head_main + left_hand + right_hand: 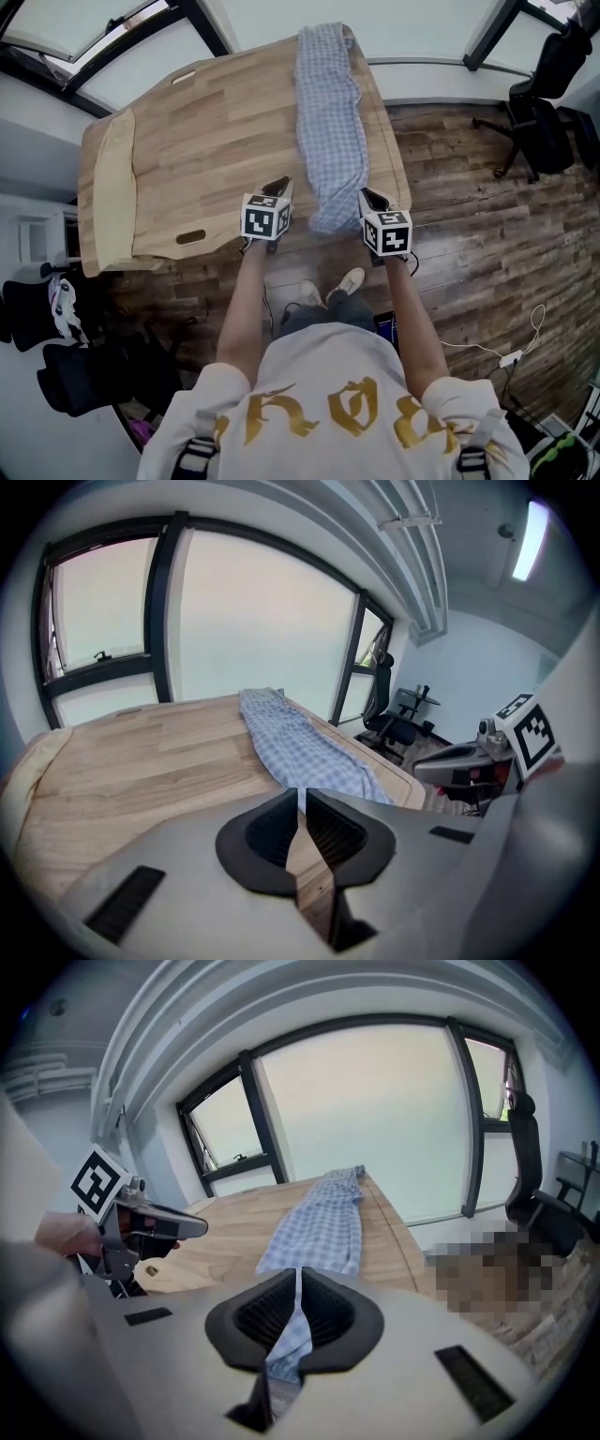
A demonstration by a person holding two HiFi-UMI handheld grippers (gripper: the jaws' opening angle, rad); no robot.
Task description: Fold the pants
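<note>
Blue checked pants lie as one long narrow strip along the right side of the wooden table, their near end drooping over the front edge. My left gripper hovers at that front edge just left of the pants' end, jaws shut and empty; in the left gripper view bare wood shows behind them and the pants stretch ahead to the right. My right gripper hangs just right of the pants' end, jaws shut. Checked cloth shows ahead and under the fingers; no pinch on it is visible.
A beige cloth lies along the table's left end. An office chair stands on the plank floor at the right, dark chairs at the lower left. A cable with a plug strip lies on the floor. Windows border the far side.
</note>
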